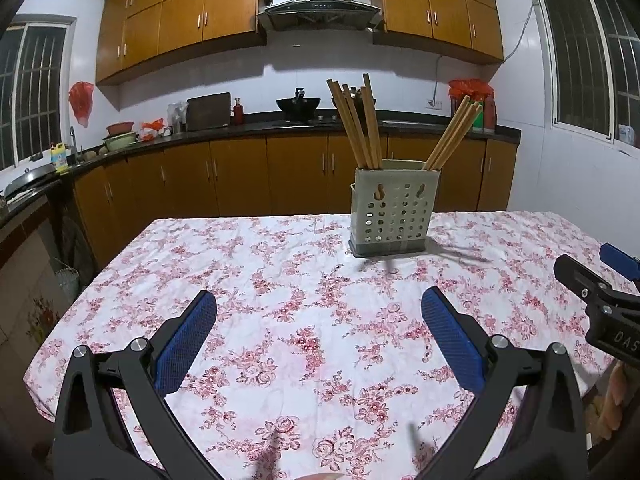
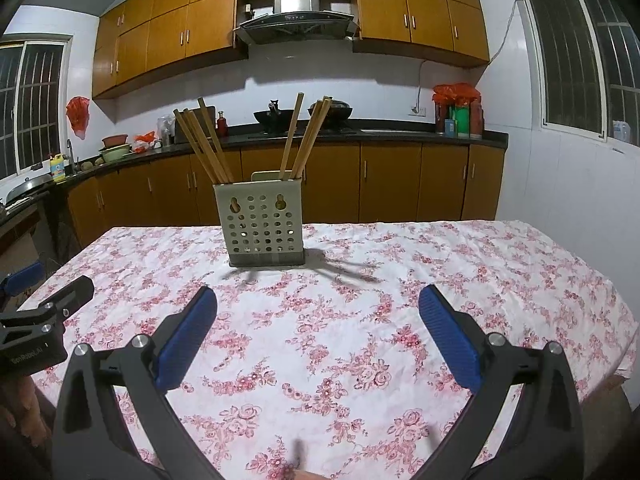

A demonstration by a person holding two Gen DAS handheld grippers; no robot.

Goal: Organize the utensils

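A pale perforated utensil holder stands upright on the floral tablecloth, toward the far side. Several wooden chopsticks lean out of its left compartment, and several more chopsticks lean from its right one. My left gripper is open over the cloth, well short of the holder, with nothing between its blue pads. My right gripper is likewise open and holds nothing. Each gripper shows at the edge of the other's view: the right gripper and the left gripper.
Beyond the table runs a dark counter over brown cabinets, with woks, bowls and bottles on it. The table's edges drop off at left and right. Part of a hand shows at the lower left.
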